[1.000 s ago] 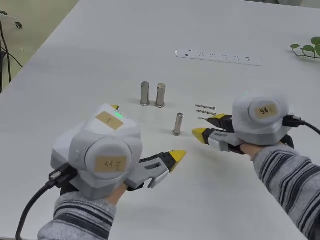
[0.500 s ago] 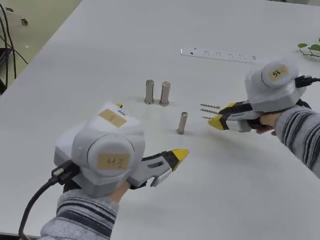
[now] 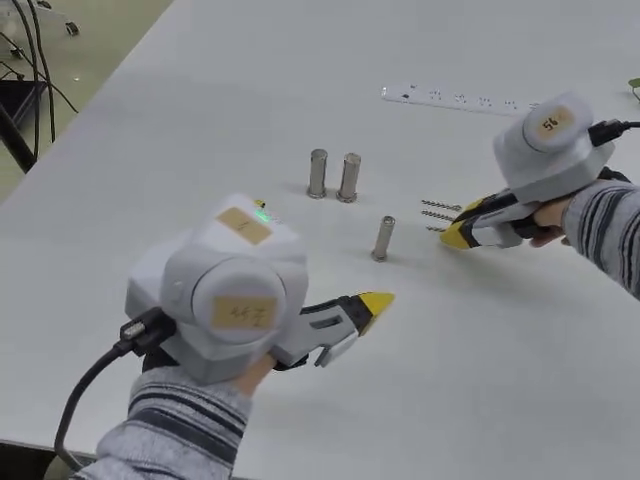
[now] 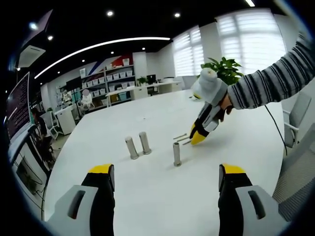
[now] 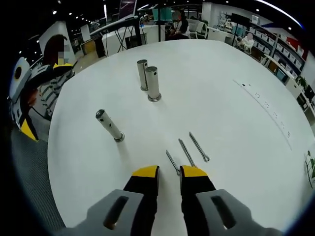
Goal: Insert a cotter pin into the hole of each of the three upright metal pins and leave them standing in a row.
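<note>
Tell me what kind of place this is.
Probably an open-plan office or lab workspace: a large white table with a power strip on it, desks and shelving behind, and a potted plant by blinded windows.

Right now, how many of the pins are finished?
None yet. All three metal pins stand upright with nothing in them. The three cotter pins lie on the table. The right gripper, jaws narrowly apart, is at the nearest one; the left gripper is open and empty. All three insertions remain.
</note>
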A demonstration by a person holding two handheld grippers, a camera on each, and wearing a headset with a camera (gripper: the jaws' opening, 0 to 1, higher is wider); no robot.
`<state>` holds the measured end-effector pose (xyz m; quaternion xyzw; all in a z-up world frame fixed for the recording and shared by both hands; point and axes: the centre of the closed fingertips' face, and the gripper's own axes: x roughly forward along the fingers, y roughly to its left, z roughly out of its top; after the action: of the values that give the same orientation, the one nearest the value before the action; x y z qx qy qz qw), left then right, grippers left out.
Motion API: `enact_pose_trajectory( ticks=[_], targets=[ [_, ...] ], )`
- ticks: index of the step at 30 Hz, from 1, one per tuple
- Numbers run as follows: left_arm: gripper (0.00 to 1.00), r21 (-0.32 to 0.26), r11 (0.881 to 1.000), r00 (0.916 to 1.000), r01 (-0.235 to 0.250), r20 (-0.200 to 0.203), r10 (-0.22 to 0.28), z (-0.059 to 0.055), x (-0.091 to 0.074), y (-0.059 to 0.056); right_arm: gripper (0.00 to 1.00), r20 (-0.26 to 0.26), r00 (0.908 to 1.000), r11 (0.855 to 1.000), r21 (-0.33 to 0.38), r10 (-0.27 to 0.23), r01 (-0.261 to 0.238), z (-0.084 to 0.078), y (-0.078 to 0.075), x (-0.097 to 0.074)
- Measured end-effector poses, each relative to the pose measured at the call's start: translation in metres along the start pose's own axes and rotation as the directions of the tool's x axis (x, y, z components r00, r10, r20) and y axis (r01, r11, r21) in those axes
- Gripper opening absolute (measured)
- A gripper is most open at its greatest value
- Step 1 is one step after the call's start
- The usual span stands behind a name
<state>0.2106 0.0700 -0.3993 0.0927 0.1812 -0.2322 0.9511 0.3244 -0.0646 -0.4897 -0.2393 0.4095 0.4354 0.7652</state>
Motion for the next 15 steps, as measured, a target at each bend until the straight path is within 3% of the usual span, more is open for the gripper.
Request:
enact_pose_trajectory(
  ticks=[8, 15],
  targets=[
    [0.86, -0.012, 1.0, 0.9999, 0.006, -0.01, -0.007, -0.002, 0.001, -0.002, 0.07, -0.034, 0.9988, 0.999, -0.003, 0.036, -0.036, 0.001, -0.008, 0.009],
    [0.86, -0.019, 1.0, 0.9998, 0.005, -0.019, -0.006, -0.004, 0.001, -0.001, 0.01, -0.091, 0.9948, 0.996, -0.068, 0.046, -0.052, -0.002, -0.008, 0.008]
  ],
)
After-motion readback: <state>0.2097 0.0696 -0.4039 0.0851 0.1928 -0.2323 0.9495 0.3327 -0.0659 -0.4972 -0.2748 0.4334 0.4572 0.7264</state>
